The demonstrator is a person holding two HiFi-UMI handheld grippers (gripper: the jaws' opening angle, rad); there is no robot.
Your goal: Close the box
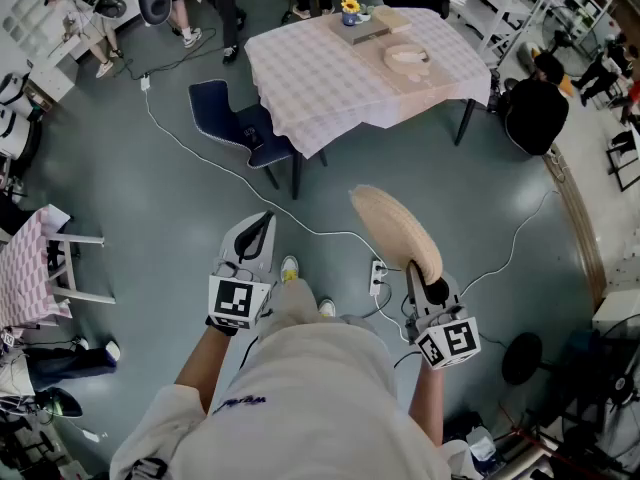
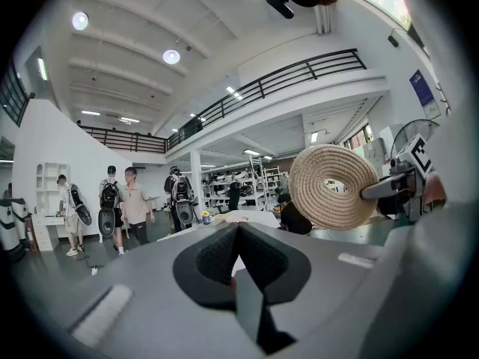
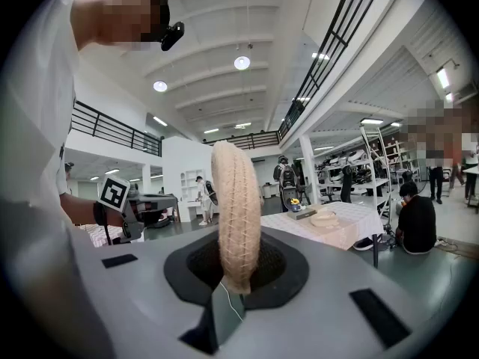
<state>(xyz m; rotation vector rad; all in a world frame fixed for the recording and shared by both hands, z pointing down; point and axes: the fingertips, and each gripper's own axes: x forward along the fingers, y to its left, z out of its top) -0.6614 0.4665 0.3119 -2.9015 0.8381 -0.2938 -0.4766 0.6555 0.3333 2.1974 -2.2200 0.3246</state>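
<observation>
My right gripper is shut on the rim of a round woven lid, which stands on edge above the floor. The right gripper view shows the lid edge-on, clamped between the jaws of the right gripper. In the left gripper view the lid shows its face at the right. The left gripper hangs beside it, apart, with its jaws together and nothing in them. The round woven box sits far ahead on the checked table; the right gripper view also shows the box.
A blue chair stands at the table's near left corner. A power strip and white cables lie on the floor in front of me. A person sits right of the table. A flowerpot and a flat box share the tabletop.
</observation>
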